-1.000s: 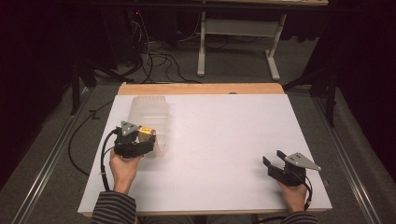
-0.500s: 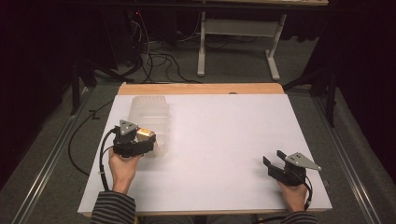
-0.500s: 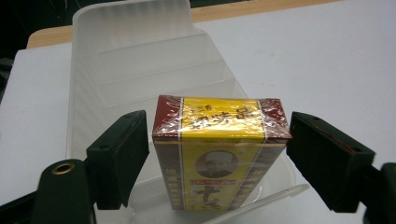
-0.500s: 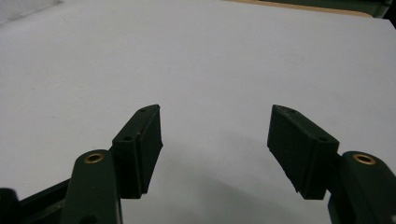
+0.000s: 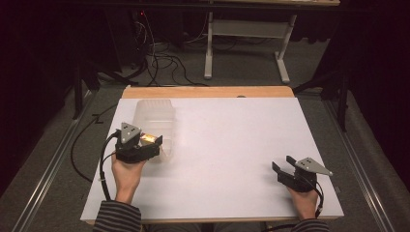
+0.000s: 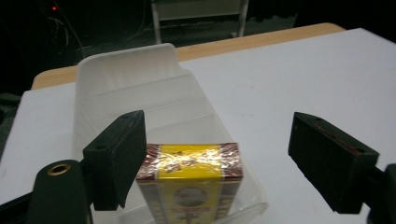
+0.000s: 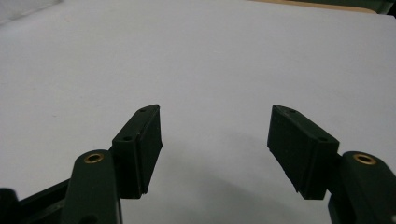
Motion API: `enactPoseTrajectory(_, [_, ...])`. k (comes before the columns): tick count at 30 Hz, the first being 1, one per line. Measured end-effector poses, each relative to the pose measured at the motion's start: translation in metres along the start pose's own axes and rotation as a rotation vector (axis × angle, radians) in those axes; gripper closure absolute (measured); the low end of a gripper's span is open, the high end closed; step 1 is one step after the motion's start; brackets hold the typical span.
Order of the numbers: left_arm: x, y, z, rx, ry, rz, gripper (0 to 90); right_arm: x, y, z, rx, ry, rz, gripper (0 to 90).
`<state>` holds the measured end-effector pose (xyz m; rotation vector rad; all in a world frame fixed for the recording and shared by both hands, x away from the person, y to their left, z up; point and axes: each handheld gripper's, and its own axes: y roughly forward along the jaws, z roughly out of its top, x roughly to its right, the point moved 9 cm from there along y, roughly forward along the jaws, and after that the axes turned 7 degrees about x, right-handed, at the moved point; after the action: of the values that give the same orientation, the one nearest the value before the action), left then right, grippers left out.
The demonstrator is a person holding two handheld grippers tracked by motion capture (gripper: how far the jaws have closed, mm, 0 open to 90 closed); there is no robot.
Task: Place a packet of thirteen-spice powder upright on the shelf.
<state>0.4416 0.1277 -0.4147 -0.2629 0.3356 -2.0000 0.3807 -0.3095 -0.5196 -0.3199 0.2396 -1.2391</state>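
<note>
Here the left gripper (image 6: 217,156) stands wide around one yellow-and-maroon foil-wrapped carton (image 6: 190,179), which rests in the near end of one clear ribbed plastic tray (image 6: 126,77). The right gripper (image 7: 215,151) gapes empty above the white table (image 7: 224,56). Carton likely light, stiff, slick; grip its flat sides.

Lab, dark curtains, floor cables (image 5: 162,60)
</note>
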Motion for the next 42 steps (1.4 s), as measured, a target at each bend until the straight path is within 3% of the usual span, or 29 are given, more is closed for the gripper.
enactPoseTrajectory(5, [0.009,0.000,0.004,0.017,0.022,-0.020,20.9,0.000,0.000,0.000,0.001,0.005,-0.001,35.6])
enactPoseTrajectory(10, [0.032,0.006,0.006,0.016,0.025,-0.080,21.5,0.001,0.000,0.000,-0.003,0.013,-0.006,35.8])
enactPoseTrajectory(16, [0.066,0.012,0.001,0.007,0.074,-0.151,22.0,0.001,0.001,-0.001,-0.013,0.010,-0.003,36.0])
enactPoseTrajectory(23, [0.093,0.020,-0.003,0.007,0.079,-0.217,22.9,0.001,0.001,-0.001,-0.008,0.010,-0.002,36.1])
enactPoseTrajectory(30, [0.111,0.026,-0.008,-0.005,0.094,-0.255,23.3,0.001,0.001,-0.001,-0.008,0.011,-0.001,36.4])
enactPoseTrajectory(42, [0.127,0.031,-0.018,-0.024,0.103,-0.288,23.7,0.001,0.001,-0.001,-0.014,0.031,0.017,36.1])
